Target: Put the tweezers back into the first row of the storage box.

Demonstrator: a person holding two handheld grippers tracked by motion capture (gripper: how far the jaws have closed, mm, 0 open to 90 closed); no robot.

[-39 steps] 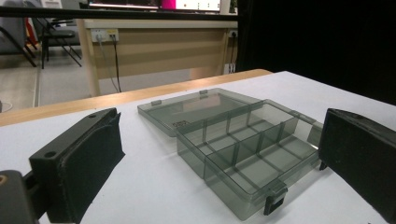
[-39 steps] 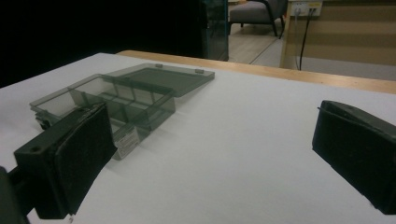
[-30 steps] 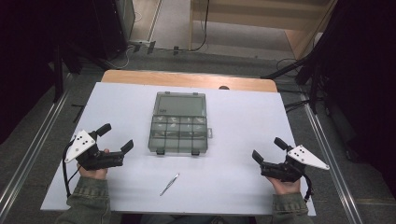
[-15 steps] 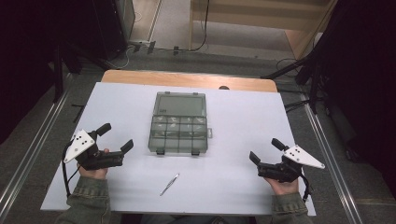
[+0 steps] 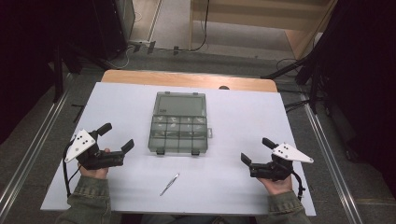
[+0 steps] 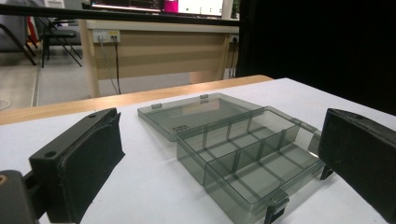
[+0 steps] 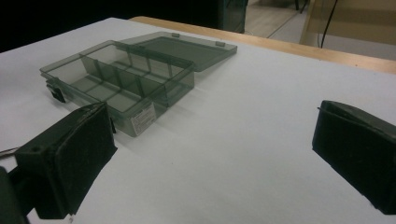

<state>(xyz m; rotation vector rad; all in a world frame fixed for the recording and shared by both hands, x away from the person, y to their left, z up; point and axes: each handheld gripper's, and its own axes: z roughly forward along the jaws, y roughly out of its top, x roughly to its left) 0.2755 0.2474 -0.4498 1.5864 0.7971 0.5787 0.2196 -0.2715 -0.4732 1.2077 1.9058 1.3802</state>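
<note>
A smoky clear compartment box (image 5: 179, 123) lies open mid-table, its lid folded flat toward the far side; the compartments look empty (image 6: 243, 154) (image 7: 119, 77). Metal tweezers (image 5: 169, 184) lie on the white table near the front edge. My left gripper (image 5: 116, 137) is held low at the box's left, open, with nothing between its jaws. At the right, my right gripper (image 5: 257, 150) is open and empty too, a short way from the box. In the left gripper view the left gripper (image 6: 224, 163) points at the box; the right gripper (image 7: 210, 163) faces bare table beside it.
The white table top (image 5: 243, 112) ends in a wooden strip (image 5: 187, 79) at the far edge. Metal rails (image 5: 28, 154) run along both sides on the floor. A wooden desk (image 6: 154, 51) stands beyond the table.
The right gripper has shifted slightly left, toward the box. The left gripper, the box and the tweezers stay where they were.
</note>
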